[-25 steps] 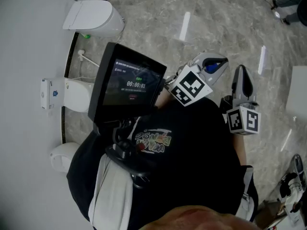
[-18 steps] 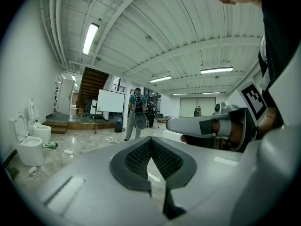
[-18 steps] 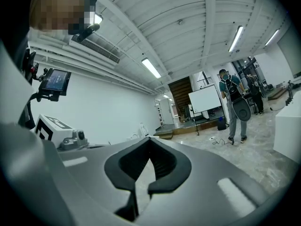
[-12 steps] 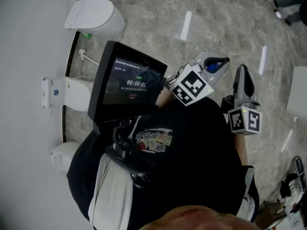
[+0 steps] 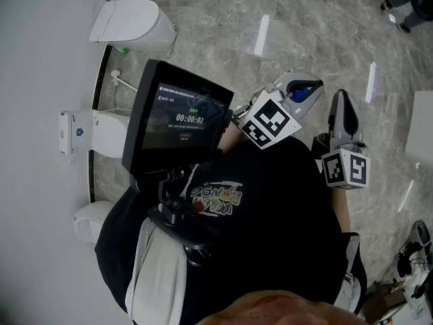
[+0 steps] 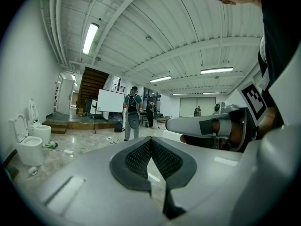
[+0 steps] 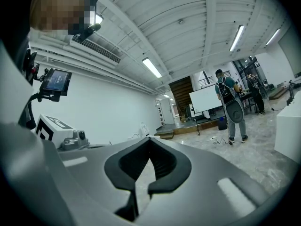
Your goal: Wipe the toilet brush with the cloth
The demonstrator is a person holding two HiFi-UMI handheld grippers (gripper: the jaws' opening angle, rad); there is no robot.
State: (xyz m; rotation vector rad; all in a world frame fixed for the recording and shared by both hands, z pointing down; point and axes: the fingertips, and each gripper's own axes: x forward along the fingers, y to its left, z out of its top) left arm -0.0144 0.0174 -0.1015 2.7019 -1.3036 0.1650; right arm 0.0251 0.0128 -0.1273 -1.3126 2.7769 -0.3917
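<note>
Both grippers hang in front of the person's dark shirt, pointing out over the marble floor. My left gripper [image 5: 314,87] [image 6: 150,139] is shut with nothing between its tips. My right gripper [image 5: 340,97] [image 7: 149,139] is beside it, also shut and empty, and shows in the left gripper view as a grey bar [image 6: 207,125]. A thin white stick with a round end [image 5: 118,77], possibly the toilet brush, lies by the wall between two toilets, far from both grippers. No cloth shows in any view.
White toilets [image 5: 132,24] [image 5: 108,131] [image 6: 28,145] line the left wall. A chest-mounted monitor [image 5: 179,117] blocks part of the head view. People [image 6: 133,112] [image 7: 230,107] and a whiteboard [image 6: 110,101] stand far off.
</note>
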